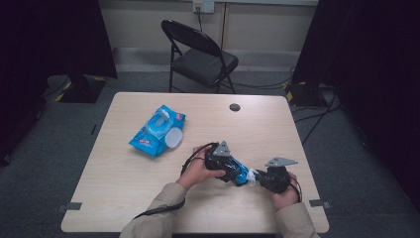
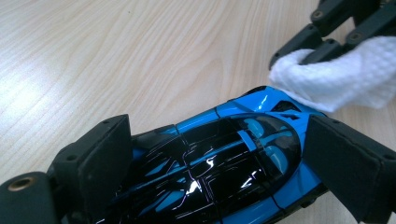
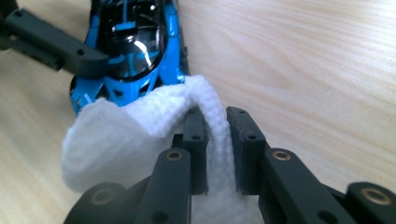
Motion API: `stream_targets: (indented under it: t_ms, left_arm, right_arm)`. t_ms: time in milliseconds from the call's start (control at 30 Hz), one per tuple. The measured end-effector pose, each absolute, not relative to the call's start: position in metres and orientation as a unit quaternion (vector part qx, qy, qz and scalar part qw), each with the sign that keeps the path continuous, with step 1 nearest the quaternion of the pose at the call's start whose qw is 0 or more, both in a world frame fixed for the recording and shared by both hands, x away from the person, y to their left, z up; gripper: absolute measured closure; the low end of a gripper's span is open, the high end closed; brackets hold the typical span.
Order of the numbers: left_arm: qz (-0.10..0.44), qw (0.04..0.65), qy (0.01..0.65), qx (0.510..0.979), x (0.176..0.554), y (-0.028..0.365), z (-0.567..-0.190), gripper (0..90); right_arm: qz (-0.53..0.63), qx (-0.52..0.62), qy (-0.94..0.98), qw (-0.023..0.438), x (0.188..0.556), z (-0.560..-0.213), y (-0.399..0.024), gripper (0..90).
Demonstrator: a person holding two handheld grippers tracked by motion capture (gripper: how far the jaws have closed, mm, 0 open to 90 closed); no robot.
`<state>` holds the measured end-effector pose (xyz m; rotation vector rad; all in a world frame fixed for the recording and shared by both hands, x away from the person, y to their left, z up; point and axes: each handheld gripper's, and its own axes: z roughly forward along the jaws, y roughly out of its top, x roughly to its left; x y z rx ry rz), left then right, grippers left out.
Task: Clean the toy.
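Note:
A glossy blue and black toy car lies between the jaws of my left gripper, which is shut on its two sides. My right gripper is shut on a white textured wipe. The wipe rests against one end of the car. In the high view the car and the wipe sit at the table's near right, with my right gripper just right of them.
A blue pack of wet wipes with its round lid open lies left of the middle of the wooden table. A small dark round spot is near the far edge. A black folding chair stands behind the table.

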<state>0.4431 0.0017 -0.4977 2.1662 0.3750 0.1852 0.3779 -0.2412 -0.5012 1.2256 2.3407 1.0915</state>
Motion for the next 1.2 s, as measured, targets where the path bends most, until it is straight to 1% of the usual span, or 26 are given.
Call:
stream_targets:
  t_ms: [633, 833, 1000, 1200]
  left_arm:
    - [0.075, 0.451, 0.152, 0.876, 0.443, 0.002, -0.498, 8.1]
    - [0.076, 0.449, 0.151, 0.877, 0.443, 0.001, -0.497, 8.1]
    - [0.075, 0.449, 0.151, 0.878, 0.443, 0.001, -0.497, 8.1]
    - [0.074, 0.45, 0.149, 0.878, 0.444, 0.002, -0.497, 8.2]
  right_arm:
    - [0.387, 0.441, 0.796, 0.147, 0.406, -0.504, -0.231, 77.8]
    - [0.386, 0.455, 0.788, 0.152, 0.416, -0.503, -0.231, 75.7]
    - [0.393, 0.461, 0.78, 0.156, 0.416, -0.499, -0.237, 77.1]
    - [0.412, 0.457, 0.772, 0.16, 0.409, -0.485, -0.249, 77.2]
